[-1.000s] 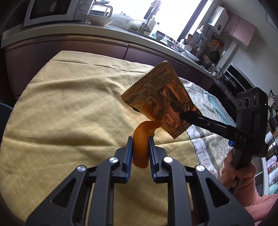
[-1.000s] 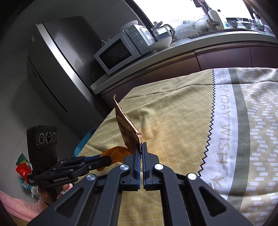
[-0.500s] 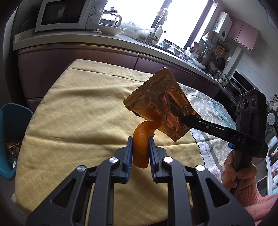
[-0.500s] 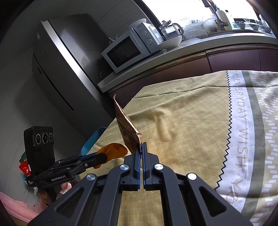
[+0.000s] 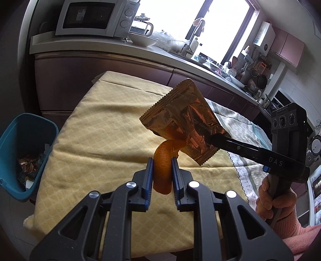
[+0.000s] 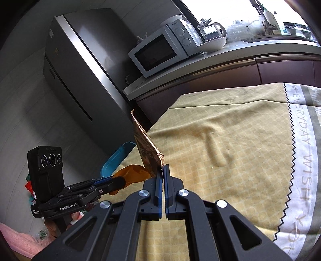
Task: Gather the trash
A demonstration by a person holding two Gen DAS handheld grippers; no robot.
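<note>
My left gripper (image 5: pixel 162 160) is shut on a curled orange peel (image 5: pixel 163 160), held above the yellow tablecloth (image 5: pixel 96 140). Just beyond it a crinkled gold foil wrapper (image 5: pixel 184 120) hangs in the air, pinched at its lower corner by my right gripper (image 5: pixel 211 138). In the right wrist view the right gripper (image 6: pixel 163 167) is shut on the wrapper (image 6: pixel 146 148), seen edge-on, with the left gripper (image 6: pixel 120 181) and its orange peel (image 6: pixel 133 172) low at the left. A teal bin (image 5: pixel 24 152) with foil scraps stands on the floor past the table's left edge.
A kitchen counter (image 5: pixel 180 58) with a microwave (image 5: pixel 96 18), a bowl and dishes runs behind the table. A steel fridge (image 6: pixel 80 70) stands by the table's corner. A person's hand in a pink sleeve (image 5: pixel 280 200) holds the right gripper. A grey-and-white patterned cloth (image 6: pixel 301 160) covers the table's right side.
Both grippers have carried the peel and wrapper leftward toward the table's edge. The teal bin has come into view at the left, and the microwave and fridge loom larger.
</note>
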